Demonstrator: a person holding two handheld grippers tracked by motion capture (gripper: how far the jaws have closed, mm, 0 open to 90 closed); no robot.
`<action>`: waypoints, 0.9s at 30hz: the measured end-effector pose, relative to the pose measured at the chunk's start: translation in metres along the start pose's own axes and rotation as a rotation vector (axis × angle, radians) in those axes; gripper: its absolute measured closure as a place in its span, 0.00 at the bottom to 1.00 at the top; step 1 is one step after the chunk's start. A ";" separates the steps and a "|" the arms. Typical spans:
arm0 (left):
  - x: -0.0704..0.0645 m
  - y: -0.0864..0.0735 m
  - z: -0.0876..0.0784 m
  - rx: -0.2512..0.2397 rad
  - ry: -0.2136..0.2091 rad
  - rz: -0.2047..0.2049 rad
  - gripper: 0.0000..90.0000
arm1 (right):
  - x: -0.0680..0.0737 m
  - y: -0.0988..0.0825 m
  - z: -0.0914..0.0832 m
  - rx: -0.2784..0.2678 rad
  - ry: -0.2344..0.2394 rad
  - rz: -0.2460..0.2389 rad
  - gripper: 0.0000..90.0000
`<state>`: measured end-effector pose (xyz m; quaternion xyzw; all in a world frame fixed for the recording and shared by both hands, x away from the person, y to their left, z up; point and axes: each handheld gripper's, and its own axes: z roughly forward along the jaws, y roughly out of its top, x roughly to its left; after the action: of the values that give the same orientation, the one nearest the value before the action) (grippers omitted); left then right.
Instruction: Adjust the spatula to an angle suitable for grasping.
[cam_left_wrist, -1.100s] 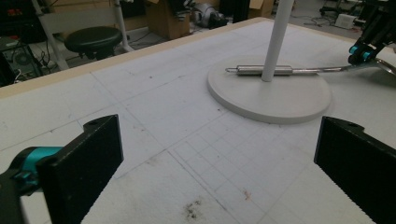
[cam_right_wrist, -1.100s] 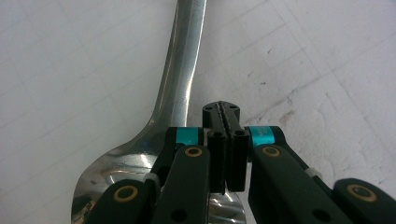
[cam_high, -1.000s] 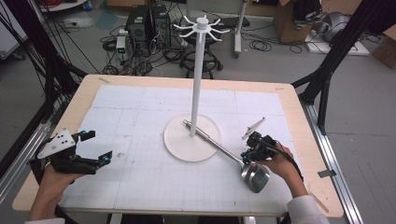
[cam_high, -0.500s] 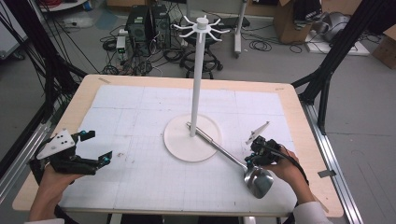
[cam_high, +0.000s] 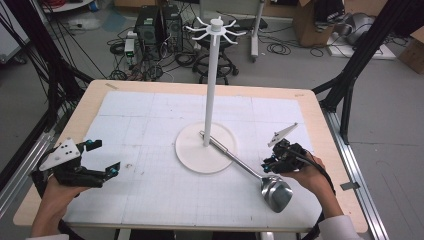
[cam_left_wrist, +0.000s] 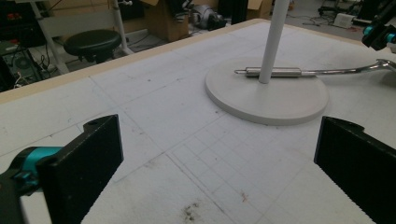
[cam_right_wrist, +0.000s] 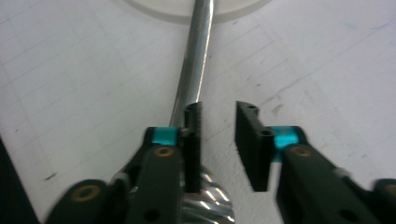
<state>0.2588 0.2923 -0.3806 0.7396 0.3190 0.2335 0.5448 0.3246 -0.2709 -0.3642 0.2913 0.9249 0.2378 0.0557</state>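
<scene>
On the bench (cam_high: 150, 107), a steel ladle (cam_high: 250, 170) lies with its handle tip on the round base of a white rack stand (cam_high: 209, 85) and its bowl near the front right. Just above the ladle's neck, the right hand-held gripper (cam_high: 269, 166) hangs with jaws slightly apart, gripping nothing. At front left, the left hand-held gripper (cam_high: 102, 159) hangs with jaws wide apart.

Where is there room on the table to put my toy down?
The far part of the white mat, behind the stand's round base, is bare. So is the near middle, between the left gripper and the ladle. It is crowded near the right gripper, just over the ladle's neck.
</scene>
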 end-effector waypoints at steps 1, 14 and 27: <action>0.000 0.000 0.000 0.000 0.000 0.001 0.02 | 0.000 0.001 -0.001 -0.003 -0.004 0.002 0.70; 0.001 -0.001 0.000 0.002 -0.002 0.002 0.02 | -0.002 0.018 -0.002 -0.085 -0.084 0.050 0.00; 0.001 0.000 -0.002 -0.004 -0.007 0.001 0.02 | 0.009 0.047 0.013 -0.039 -0.068 -0.010 0.00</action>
<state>0.2586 0.2942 -0.3802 0.7394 0.3160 0.2319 0.5474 0.3441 -0.2269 -0.3530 0.2933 0.9192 0.2453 0.0939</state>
